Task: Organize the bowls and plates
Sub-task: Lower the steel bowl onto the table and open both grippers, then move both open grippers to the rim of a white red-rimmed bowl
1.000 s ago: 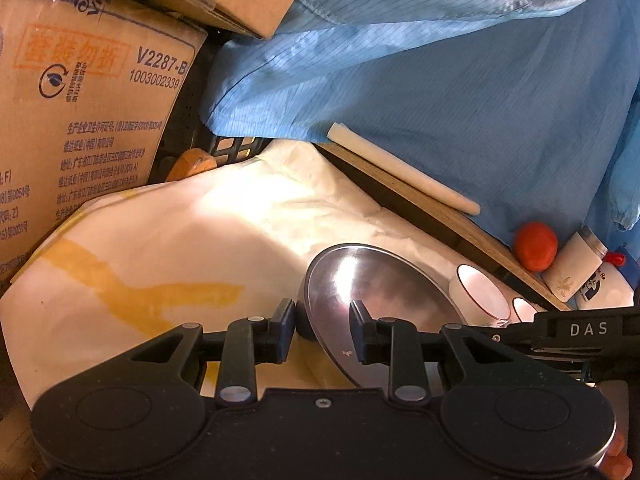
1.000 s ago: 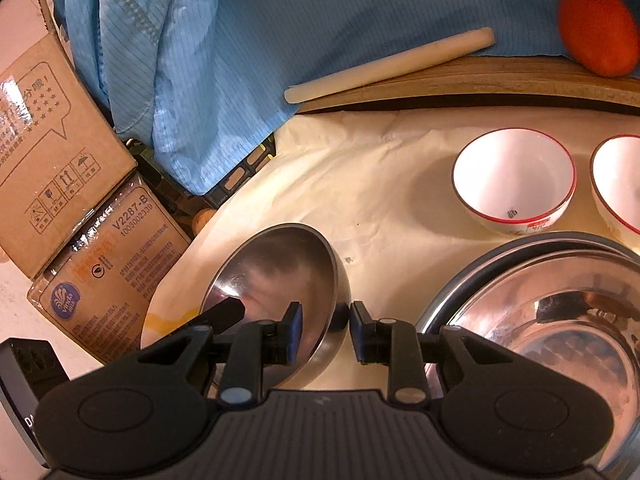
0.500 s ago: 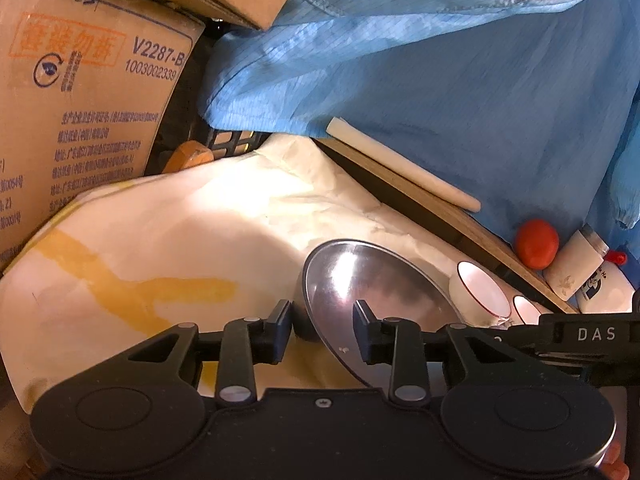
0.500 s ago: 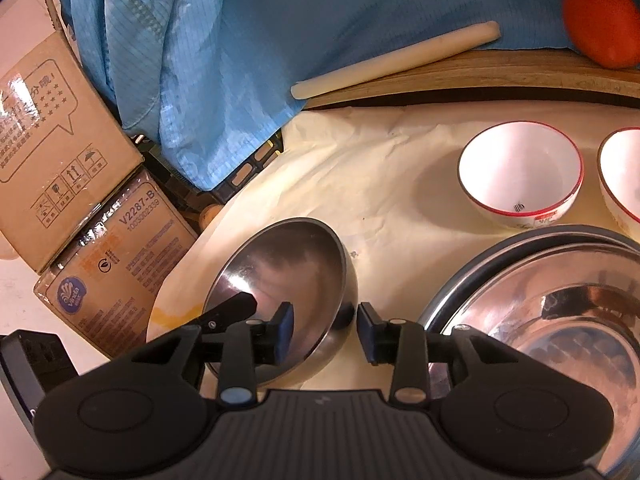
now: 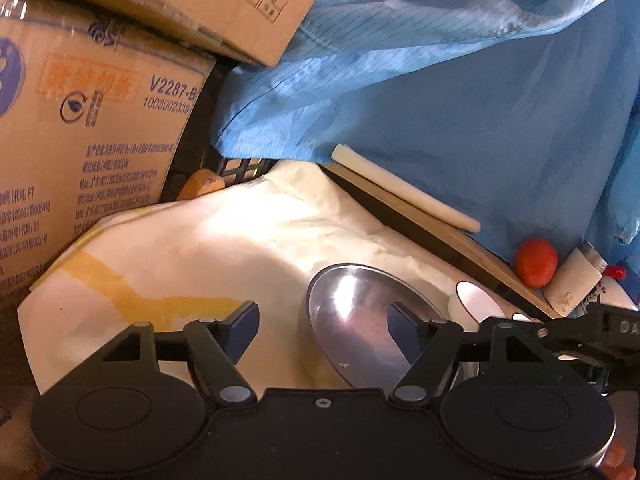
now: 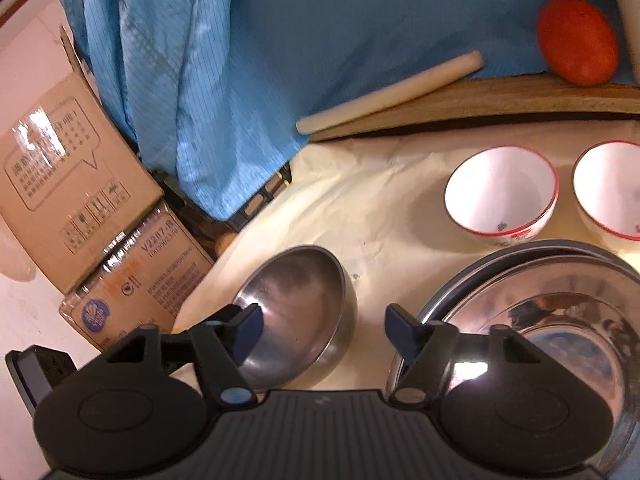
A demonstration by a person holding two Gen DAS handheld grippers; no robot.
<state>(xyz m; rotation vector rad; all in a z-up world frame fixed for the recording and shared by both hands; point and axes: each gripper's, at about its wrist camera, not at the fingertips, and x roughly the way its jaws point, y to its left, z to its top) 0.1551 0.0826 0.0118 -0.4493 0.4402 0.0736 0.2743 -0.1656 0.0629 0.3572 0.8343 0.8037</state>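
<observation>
**Both claws letting go of the steel bowl**

My left claw [image 5: 318, 330] and right claw [image 6: 322, 330] are both opening; the small steel bowl [image 6: 298, 312] sits between each pair of pads, rim untouched, nothing gripped. It rests on the cream-papered counter [image 6: 360, 208], mouth up, round so no long axis. Judging: light, rigid, slick — pinch the thin rim. Right of it, stacked steel plates [image 6: 560, 320]; farther back, two fragile red-rimmed bowls [image 6: 500, 192].

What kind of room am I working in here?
Probably a makeshift storeroom workspace, not a proper kitchen: stacked cardboard boxes, a blue garment draped behind, and a paper-covered table.
</observation>
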